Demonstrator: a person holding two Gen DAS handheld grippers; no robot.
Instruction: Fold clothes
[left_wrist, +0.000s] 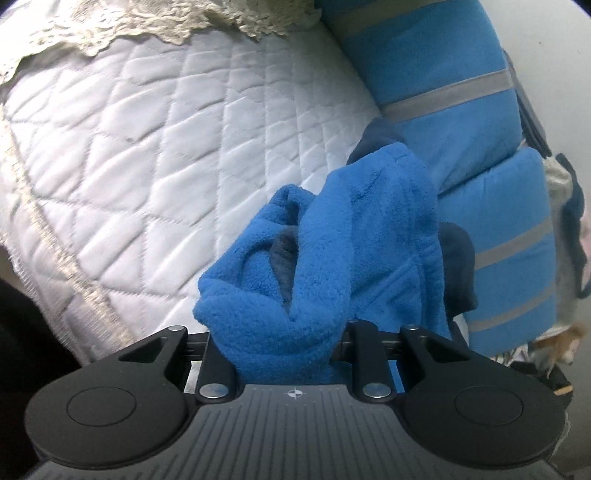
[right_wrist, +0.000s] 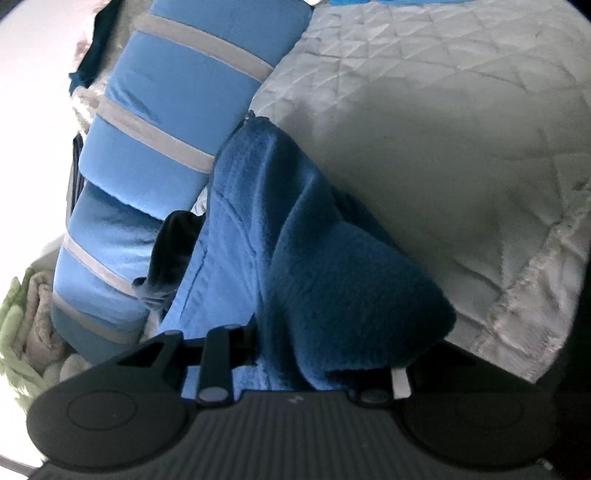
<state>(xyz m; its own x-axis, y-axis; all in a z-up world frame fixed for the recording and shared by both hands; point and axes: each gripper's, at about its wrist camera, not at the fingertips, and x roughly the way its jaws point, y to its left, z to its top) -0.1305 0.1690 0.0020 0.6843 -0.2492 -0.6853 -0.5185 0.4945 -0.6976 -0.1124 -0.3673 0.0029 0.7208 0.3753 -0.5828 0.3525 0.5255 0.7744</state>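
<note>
A white quilted bedspread (left_wrist: 155, 155) fills most of both wrist views, its diamond stitching running to a cream braided edge, with a crumpled lace-trimmed cloth (left_wrist: 155, 22) lying on it along the top of the left view. Against the bedspread's side lies a long blue bolster with grey bands (left_wrist: 436, 85), bent partway down its length; a heap of pale and dark fabric (left_wrist: 565, 229) sits past it at the frame's edge. The blue fleece garment (left_wrist: 332, 266) is lifted off the bed and hangs bunched between the two tools, just beside the bolster, with a dark navy patch (left_wrist: 458, 266) showing at its far side (whether that is lining or a separate piece is unclear). The left gripper (left_wrist: 288, 354) is clenched on a thick fold of the fleece, which swells up from between its fingers and hides their tips. The right gripper (right_wrist: 295, 354) likewise grasps the fleece, whose shadowed fold drapes over its right finger.
</note>
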